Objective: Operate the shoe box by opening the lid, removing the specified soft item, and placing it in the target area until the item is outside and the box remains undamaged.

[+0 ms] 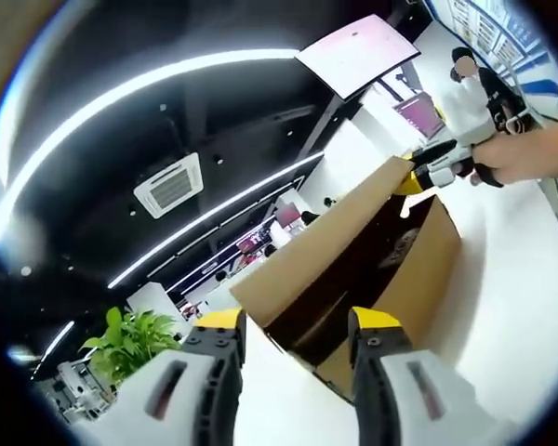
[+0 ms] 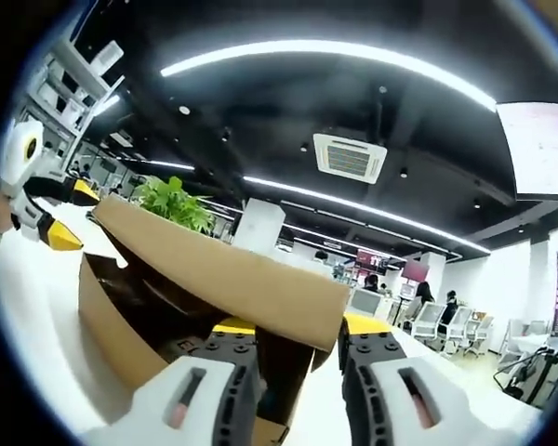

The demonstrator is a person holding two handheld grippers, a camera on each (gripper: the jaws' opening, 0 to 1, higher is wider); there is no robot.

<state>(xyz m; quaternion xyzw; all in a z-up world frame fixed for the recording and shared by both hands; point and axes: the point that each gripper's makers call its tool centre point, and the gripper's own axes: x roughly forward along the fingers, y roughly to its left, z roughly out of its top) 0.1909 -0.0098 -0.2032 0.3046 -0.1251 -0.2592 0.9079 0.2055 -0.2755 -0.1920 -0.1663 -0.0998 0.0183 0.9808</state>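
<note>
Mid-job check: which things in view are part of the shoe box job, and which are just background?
Job: shoe box, its raised lid, left gripper, right gripper, both at the lid.

Background: potted plant, ceiling vent, wall screen, office chairs.

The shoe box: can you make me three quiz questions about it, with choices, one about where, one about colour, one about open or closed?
1. Where does the shoe box sit?
A. white table
B. floor
C. chair

2. What colour are the gripper tips?
A. yellow
B. green
C. red

3. Is the lid up or shut?
A. raised
B. shut flat
C. taken off

Answers: 1 A, the white table lies under it. 2 A, the left gripper and right gripper have yellow tips. 3 A, the dark inside shows beneath the lifted flap.
</note>
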